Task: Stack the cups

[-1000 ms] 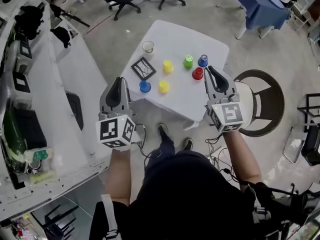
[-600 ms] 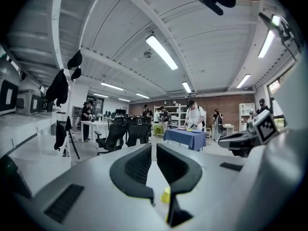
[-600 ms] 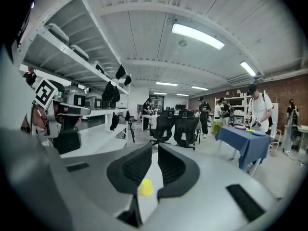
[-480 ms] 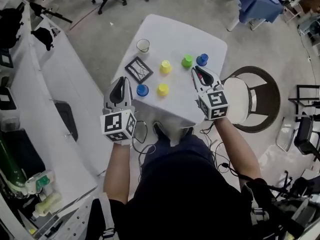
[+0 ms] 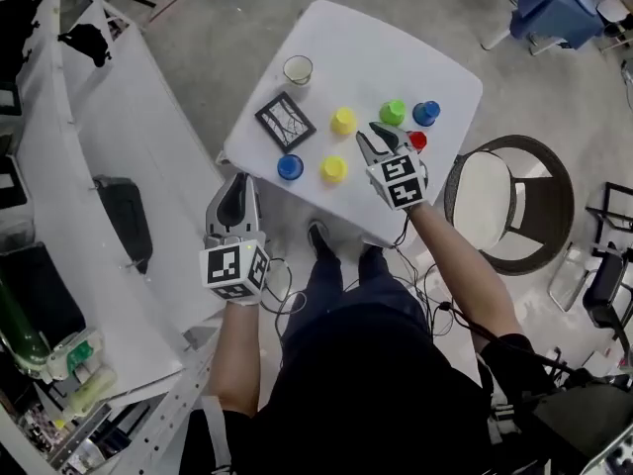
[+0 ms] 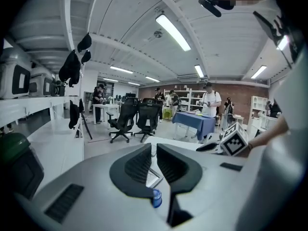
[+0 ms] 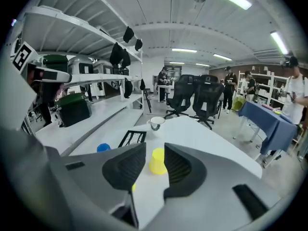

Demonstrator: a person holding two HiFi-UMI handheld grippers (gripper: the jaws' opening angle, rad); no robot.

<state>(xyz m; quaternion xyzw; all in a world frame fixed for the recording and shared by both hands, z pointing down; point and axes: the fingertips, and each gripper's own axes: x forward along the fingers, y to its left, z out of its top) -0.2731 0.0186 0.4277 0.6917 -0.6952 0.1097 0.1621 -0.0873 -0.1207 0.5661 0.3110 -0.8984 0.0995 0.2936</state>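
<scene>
Several small upturned cups stand on the white table (image 5: pixel 435 62): a yellow cup (image 5: pixel 343 121), a green cup (image 5: pixel 393 113), a blue cup (image 5: pixel 426 113), a red cup (image 5: pixel 418 141), a second blue cup (image 5: pixel 290 167) and a second yellow cup (image 5: pixel 334 169). My right gripper (image 5: pixel 370 133) hovers over the table between the yellow and red cups. Its jaws have just been opening and hold nothing; the far yellow cup (image 7: pixel 157 160) shows beyond the gap. My left gripper (image 5: pixel 235 178) hangs off the table's near left edge, jaws a narrow slit apart and empty, the near blue cup (image 6: pixel 157 198) below them.
A clear glass (image 5: pixel 297 69) and a black square frame (image 5: pixel 286 121) sit at the table's left side. A round chair (image 5: pixel 507 201) stands right of the table, a long white bench (image 5: pixel 119 127) to the left. Office chairs and people are farther back in the room.
Both grippers have come down. The right one moved forward over the table to the cups and its jaws parted. The left one sank beside the table's near edge.
</scene>
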